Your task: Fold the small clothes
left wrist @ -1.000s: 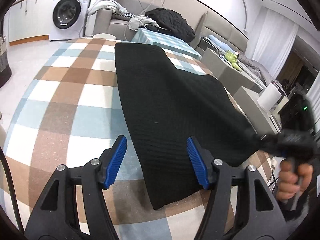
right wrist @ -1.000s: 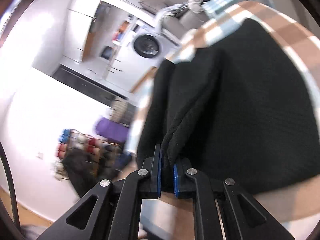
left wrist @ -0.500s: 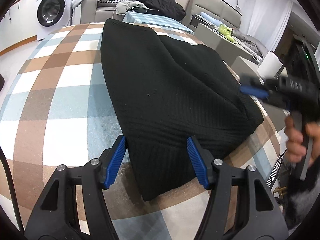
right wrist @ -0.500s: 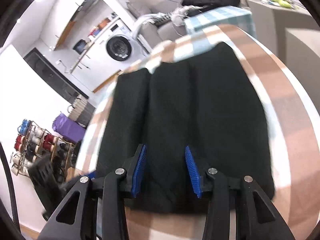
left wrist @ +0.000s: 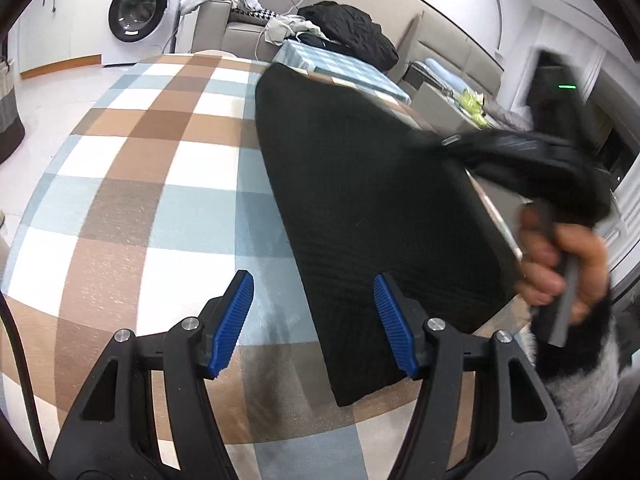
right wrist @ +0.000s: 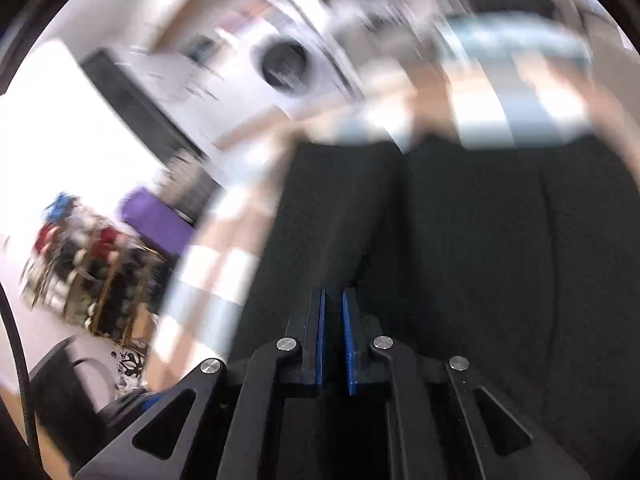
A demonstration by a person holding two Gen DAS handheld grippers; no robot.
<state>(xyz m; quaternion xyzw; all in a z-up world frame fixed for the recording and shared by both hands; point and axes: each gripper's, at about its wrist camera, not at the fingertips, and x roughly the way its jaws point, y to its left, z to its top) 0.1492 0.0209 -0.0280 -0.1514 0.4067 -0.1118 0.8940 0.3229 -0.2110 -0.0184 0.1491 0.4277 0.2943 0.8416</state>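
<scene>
A black ribbed knit garment (left wrist: 372, 200) lies folded lengthwise on the checked tablecloth (left wrist: 160, 168). My left gripper (left wrist: 314, 320) is open and empty, just above the garment's near left corner. My right gripper (right wrist: 333, 312) has its jaws nearly closed over the garment (right wrist: 460, 248); that view is blurred by motion and I cannot tell if cloth is pinched. In the left wrist view the right gripper (left wrist: 452, 144) reaches over the garment's right edge, held by a hand (left wrist: 560, 264).
A washing machine (left wrist: 140, 12) stands at the back left. A sofa with piled clothes (left wrist: 340, 28) and a small checked table (left wrist: 340, 68) stand behind the table. A rack of items (right wrist: 80, 264) is on the floor at left.
My right gripper opened and let go of the garment half a second ago, and its jaws have now closed again while it moves fast. The garment's right side lies folded over. The left gripper stays open.
</scene>
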